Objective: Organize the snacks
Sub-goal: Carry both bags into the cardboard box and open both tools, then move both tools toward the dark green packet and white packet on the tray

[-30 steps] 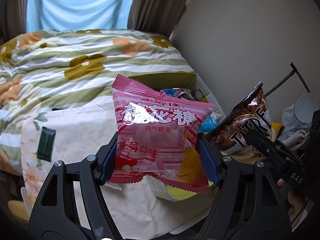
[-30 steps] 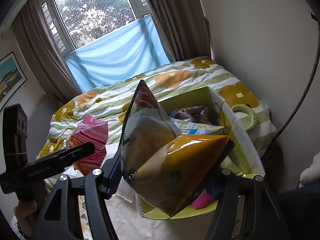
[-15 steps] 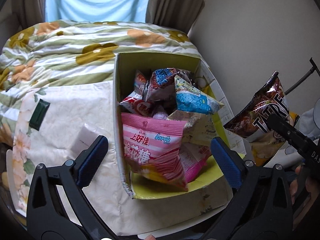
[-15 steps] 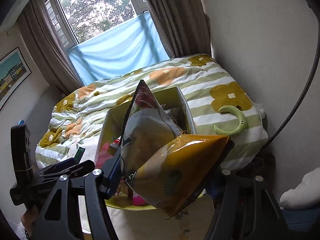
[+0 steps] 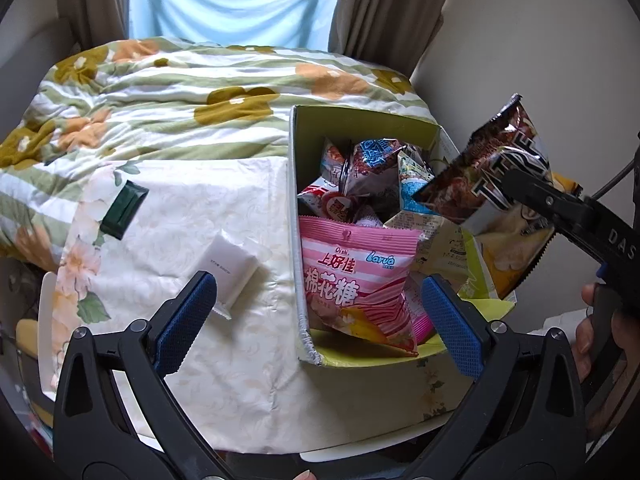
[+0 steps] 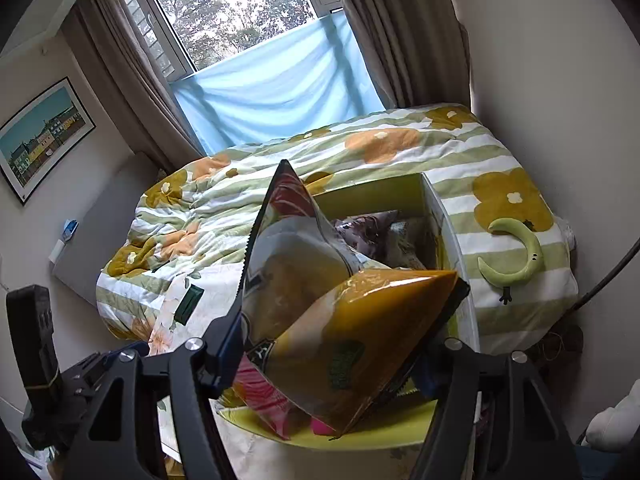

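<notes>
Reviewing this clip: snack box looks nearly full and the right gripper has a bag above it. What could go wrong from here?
1. The box is heaped; the pink marshmallow bag already leans on its left wall, so another bag may push it out.
2. The right gripper is opening on the chip bag above the box's right wall; it could fall outside.
3. The open left gripper straddles that left wall and might snag it.

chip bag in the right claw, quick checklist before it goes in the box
1. Chip bag held between the right claw's pads, jaws easing open: ok.
2. Bag over the snack box: ok, it hangs above the right side.
3. Room in the box: not ok, snacks are heaped up.
4. Pink marshmallow bag released and inside: ok.
5. Left claw open and empty: ok.
6. Left claw clear of the drop path: cannot tell.
</notes>
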A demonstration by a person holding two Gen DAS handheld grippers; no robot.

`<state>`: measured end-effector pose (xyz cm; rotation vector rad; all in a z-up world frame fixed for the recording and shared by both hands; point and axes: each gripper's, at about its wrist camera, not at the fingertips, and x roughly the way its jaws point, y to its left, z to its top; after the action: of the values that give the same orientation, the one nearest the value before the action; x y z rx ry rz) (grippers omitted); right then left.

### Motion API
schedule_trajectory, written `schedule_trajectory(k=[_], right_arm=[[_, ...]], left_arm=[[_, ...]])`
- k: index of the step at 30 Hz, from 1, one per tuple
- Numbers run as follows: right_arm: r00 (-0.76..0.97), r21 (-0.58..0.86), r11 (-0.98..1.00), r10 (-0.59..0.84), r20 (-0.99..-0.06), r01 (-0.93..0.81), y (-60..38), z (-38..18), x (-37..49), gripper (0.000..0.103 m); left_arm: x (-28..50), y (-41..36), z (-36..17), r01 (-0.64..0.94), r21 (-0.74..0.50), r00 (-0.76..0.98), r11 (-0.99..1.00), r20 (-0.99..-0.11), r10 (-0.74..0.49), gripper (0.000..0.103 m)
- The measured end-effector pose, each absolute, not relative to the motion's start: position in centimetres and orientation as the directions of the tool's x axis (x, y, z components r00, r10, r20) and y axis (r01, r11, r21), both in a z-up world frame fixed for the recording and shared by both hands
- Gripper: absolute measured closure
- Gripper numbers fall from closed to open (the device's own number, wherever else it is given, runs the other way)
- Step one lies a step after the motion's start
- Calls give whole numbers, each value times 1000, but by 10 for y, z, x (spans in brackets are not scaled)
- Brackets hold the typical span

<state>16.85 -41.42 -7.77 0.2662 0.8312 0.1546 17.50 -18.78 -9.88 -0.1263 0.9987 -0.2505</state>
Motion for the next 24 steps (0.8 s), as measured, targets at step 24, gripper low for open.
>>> schedule_trajectory(k=[24], right_arm=[[674, 199, 970, 240, -699, -138, -378, -85, 148, 0]], left_arm=[[141, -143, -93, 112, -161, 558, 981, -807, -196, 1]])
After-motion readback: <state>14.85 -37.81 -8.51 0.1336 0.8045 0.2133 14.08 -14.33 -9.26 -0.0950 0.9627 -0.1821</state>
